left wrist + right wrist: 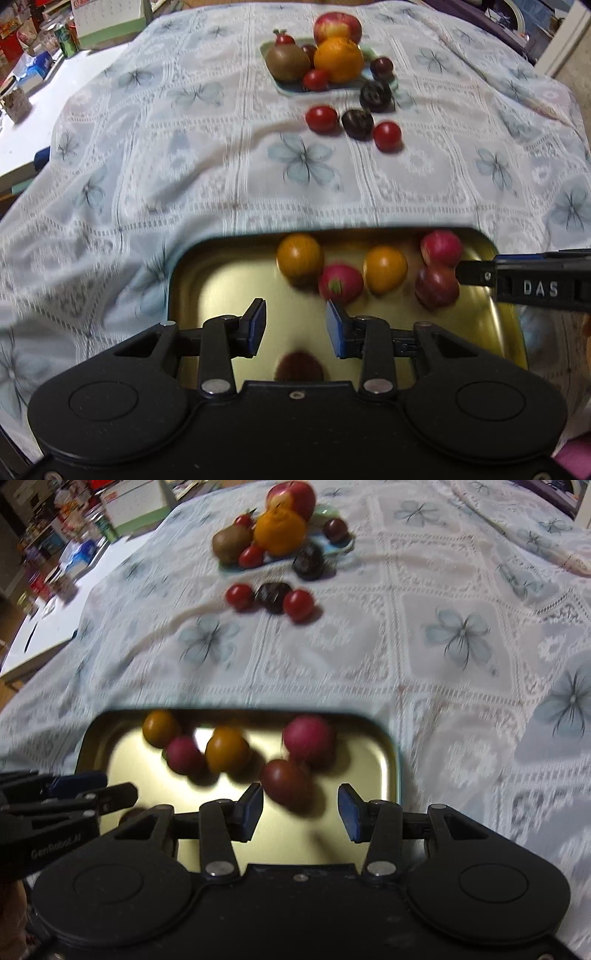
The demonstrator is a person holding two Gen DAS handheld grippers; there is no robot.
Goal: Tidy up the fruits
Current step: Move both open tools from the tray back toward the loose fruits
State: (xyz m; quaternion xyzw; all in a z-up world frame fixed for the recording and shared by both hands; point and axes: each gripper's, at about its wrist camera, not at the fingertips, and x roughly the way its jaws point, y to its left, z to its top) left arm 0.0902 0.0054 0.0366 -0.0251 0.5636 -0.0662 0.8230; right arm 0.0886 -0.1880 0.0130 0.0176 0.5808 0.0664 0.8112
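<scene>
We read "DAS" in white on black body of right gripper (543, 288), at right edge of left wrist view. We read "GenRobot.AI" on left gripper (55, 851) body, right wrist view. Calendar (107, 14) numbers too blurred.

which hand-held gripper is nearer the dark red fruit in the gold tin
Right. The right hand-held gripper hangs just above the dark red fruit, which shows between its fingers. The left hand-held gripper is over the tin's other half, with the fruit off to its right.
</scene>
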